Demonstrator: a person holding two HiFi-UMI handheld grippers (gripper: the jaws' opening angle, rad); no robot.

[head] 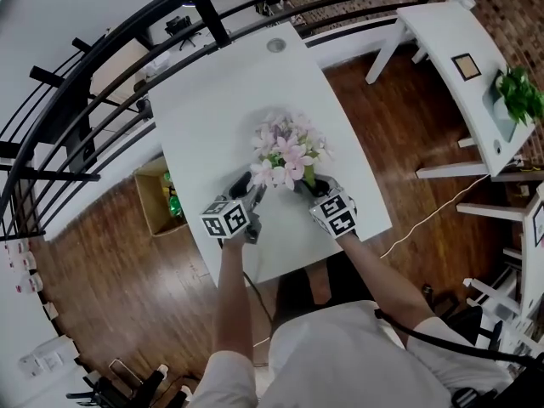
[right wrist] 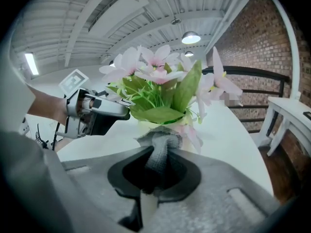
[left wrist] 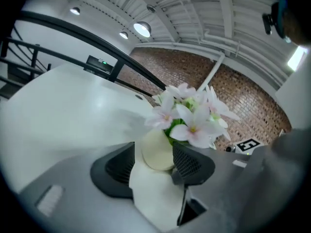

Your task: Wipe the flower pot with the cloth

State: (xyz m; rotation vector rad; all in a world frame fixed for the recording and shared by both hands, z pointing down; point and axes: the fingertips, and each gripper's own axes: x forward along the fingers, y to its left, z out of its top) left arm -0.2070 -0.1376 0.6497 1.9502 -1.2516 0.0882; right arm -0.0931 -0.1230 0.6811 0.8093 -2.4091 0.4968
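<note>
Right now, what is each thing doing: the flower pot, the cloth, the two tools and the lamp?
flower pot: upright on the table, flowers in it.
cloth: bunched up, touching the flower pot.
right tool: shut on the cloth.
left tool: jaws apart, flower pot between them.
ceiling lamp: on.

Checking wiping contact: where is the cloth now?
In the right gripper view, the cloth is clamped in the right tongs, against the flower pot under the flowers.
</note>
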